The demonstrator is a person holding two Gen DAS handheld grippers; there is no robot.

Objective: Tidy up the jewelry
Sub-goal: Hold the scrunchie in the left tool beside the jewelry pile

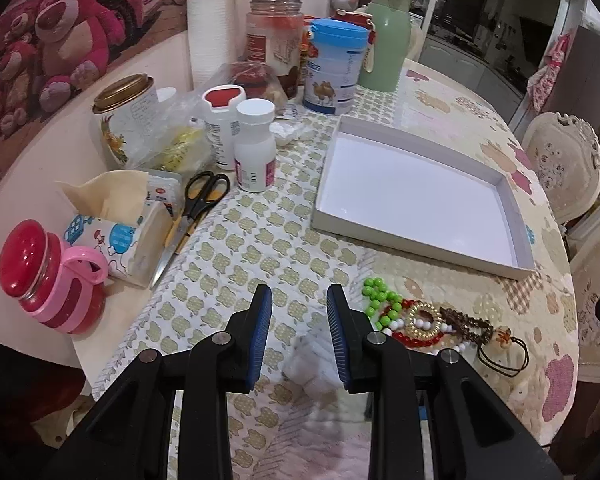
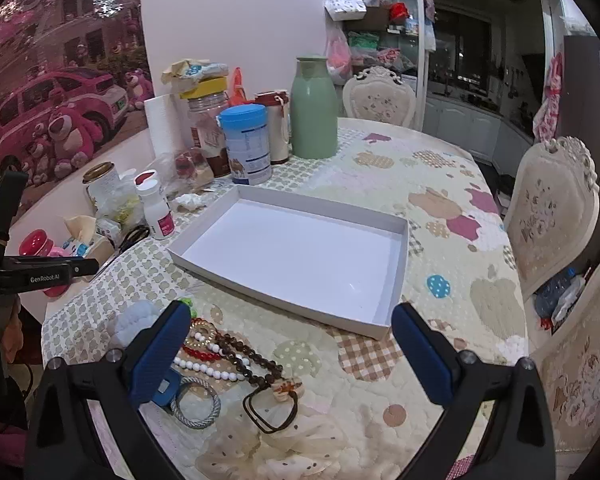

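A pile of jewelry (image 1: 424, 320) lies on the quilted tablecloth: green beads (image 1: 374, 294), red and white bead strings, a gold ring piece and a brown bead string with a pendant (image 1: 502, 338). In the right wrist view the pile (image 2: 220, 354) lies near the left finger, with a grey woven bangle (image 2: 198, 402) and the pendant (image 2: 286, 386). An empty white shallow box (image 1: 420, 196) (image 2: 300, 252) lies beyond. My left gripper (image 1: 299, 304) is open and empty, left of the pile. My right gripper (image 2: 292, 320) is wide open and empty, above the pile's right side.
Bottles, tins, a green thermos (image 1: 384, 36), black scissors (image 1: 202, 196), a tissue pack (image 1: 116, 232) and a red jar (image 1: 48, 276) crowd the table's left and far side. Chairs (image 2: 552, 208) stand at the right edge. The left gripper's body (image 2: 32, 272) shows at the left.
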